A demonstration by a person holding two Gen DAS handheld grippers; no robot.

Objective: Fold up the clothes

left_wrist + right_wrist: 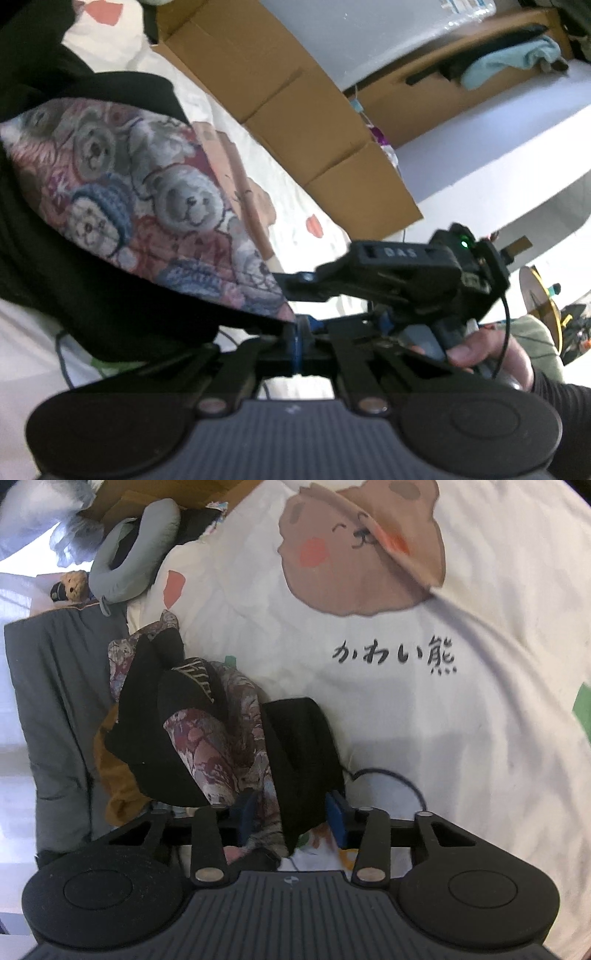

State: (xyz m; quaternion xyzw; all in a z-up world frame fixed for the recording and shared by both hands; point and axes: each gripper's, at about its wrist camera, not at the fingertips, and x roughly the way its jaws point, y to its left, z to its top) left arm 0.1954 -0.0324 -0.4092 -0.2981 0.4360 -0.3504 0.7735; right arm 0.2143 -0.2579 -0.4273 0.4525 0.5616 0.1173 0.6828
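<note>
The garment (140, 206) is black with a teddy-bear print panel. It hangs in the air over the bed. My left gripper (297, 345) is shut on its lower edge, blue pads pressed together. In the left wrist view the right gripper (295, 286) comes in from the right, held by a hand, its tip at the garment's edge. In the right wrist view the garment (207, 738) drapes down bunched, and my right gripper (295, 816) has its blue pads (337, 818) set apart with a fold of black and printed cloth between them.
A white bedsheet (369, 709) with a brown bear print and black writing lies below. Cardboard boxes (295, 110) stand beside the bed. A grey pillow and grey cloth (55, 701) lie at the left. A black cable (399, 779) runs over the sheet.
</note>
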